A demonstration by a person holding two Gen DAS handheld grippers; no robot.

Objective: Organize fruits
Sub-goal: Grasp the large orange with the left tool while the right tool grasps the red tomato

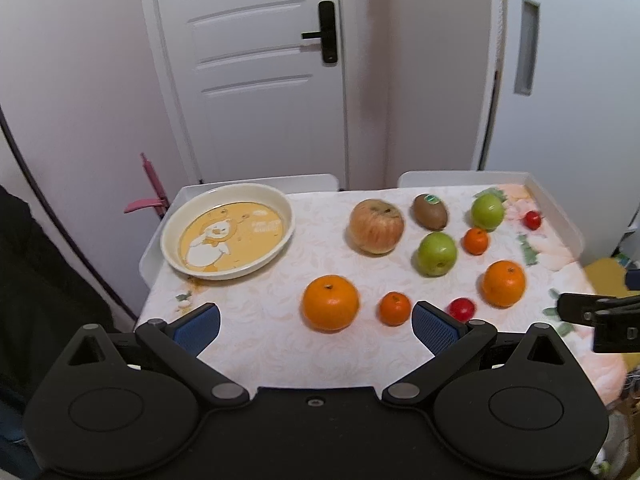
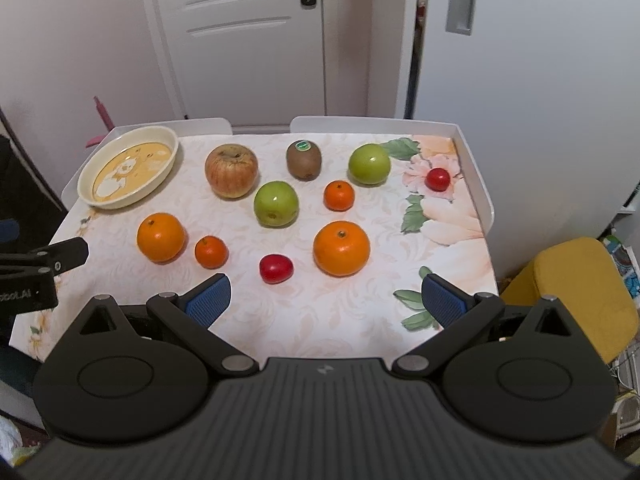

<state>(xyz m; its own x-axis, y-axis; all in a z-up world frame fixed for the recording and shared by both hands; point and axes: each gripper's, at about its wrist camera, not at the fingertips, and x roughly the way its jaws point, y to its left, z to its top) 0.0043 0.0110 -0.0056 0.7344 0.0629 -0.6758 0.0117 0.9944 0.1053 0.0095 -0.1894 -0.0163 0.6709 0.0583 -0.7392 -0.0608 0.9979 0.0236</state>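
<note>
A cream plate [image 1: 168, 236] [image 2: 86, 184] with a yellow bear print stands empty at the table's far left. Loose fruit lies right of it: a red-yellow apple [image 1: 376, 226] [image 2: 231, 170], a kiwi [image 1: 430, 211] [image 2: 304, 159], two green apples [image 1: 437, 254] [image 1: 487, 211] [image 2: 276, 204] [image 2: 369, 164], two big oranges [image 1: 330, 303] [image 1: 503, 283] [image 2: 161, 237] [image 2: 341, 248], two small mandarins [image 1: 395, 308] [image 1: 476, 240] [image 2: 211, 252] [image 2: 339, 195], two small red fruits [image 1: 462, 309] [image 1: 532, 220] [image 2: 276, 268] [image 2: 437, 179]. My left gripper [image 1: 316, 326] and right gripper [image 2: 326, 300] are open and empty over the near edge.
The table [image 1: 280, 352] [image 2: 320, 320] has a floral cloth and a raised white rim [image 2: 476, 184] at the back and sides. A white door [image 1: 256, 68] stands behind. A yellow stool [image 2: 572, 292] sits at the right. A pink tool [image 1: 152, 196] leans at the left.
</note>
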